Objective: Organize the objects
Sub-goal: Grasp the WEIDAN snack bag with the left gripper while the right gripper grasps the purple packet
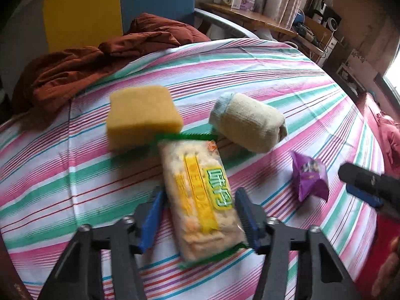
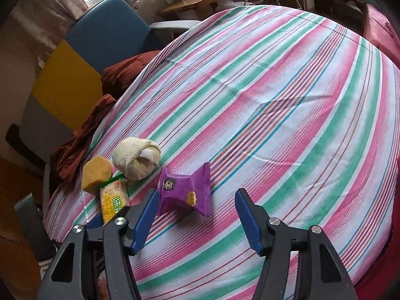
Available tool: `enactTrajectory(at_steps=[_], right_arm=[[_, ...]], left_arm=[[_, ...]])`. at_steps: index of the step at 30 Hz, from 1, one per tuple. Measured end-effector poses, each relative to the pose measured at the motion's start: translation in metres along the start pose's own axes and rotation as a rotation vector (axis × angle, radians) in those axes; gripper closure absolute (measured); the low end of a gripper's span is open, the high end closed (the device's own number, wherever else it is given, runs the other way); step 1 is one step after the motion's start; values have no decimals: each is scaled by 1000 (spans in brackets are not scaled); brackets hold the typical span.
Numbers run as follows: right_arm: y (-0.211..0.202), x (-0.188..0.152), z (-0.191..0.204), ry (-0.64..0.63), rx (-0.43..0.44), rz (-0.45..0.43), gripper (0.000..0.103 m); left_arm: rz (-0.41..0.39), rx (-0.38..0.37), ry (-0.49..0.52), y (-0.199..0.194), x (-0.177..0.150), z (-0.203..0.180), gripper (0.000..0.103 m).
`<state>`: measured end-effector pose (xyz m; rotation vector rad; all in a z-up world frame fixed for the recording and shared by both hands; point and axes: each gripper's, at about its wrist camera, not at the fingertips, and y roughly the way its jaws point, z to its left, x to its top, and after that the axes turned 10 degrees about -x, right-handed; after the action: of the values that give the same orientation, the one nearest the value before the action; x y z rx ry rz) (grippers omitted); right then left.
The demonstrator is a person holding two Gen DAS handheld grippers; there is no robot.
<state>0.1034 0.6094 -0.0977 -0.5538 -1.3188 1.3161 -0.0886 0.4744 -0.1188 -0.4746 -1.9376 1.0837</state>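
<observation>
A cracker packet (image 1: 197, 195) with green ends and a yellow label lies on the striped tablecloth (image 1: 275, 80). My left gripper (image 1: 200, 210) straddles it, and both blue pads touch its long sides. Just beyond lie a yellow sponge (image 1: 142, 115) and a rolled cream sock (image 1: 250, 122). A purple snack packet (image 1: 310, 177) rests to the right. In the right wrist view my right gripper (image 2: 197, 200) hangs open just short of the purple packet (image 2: 185, 190), with nothing between its pads. The sponge (image 2: 96, 175), sock (image 2: 136, 160) and cracker packet (image 2: 113, 200) sit at its left.
A crumpled rust-brown garment (image 1: 82, 70) lies at the table's far left edge. Behind it stand a blue chair (image 2: 107, 32) and a yellow panel (image 1: 82, 12). A wooden shelf (image 1: 250, 17) with boxes runs along the back. The striped cloth (image 2: 275, 100) stretches bare to the right.
</observation>
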Motion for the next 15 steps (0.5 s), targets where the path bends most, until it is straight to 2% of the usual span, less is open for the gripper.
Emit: enactTrajectory(at_steps=[9, 11, 15], right_arm=[[13, -1, 15, -84, -29, 21, 39], [10, 0, 16, -100, -41, 0, 39], [-2, -3, 30, -220, -52, -59, 38]], left_arm=[[-16, -27, 5, -31, -44, 8, 57], [-17, -29, 5, -36, -53, 9, 57], [-17, -43, -6, -46, -70, 13, 57]])
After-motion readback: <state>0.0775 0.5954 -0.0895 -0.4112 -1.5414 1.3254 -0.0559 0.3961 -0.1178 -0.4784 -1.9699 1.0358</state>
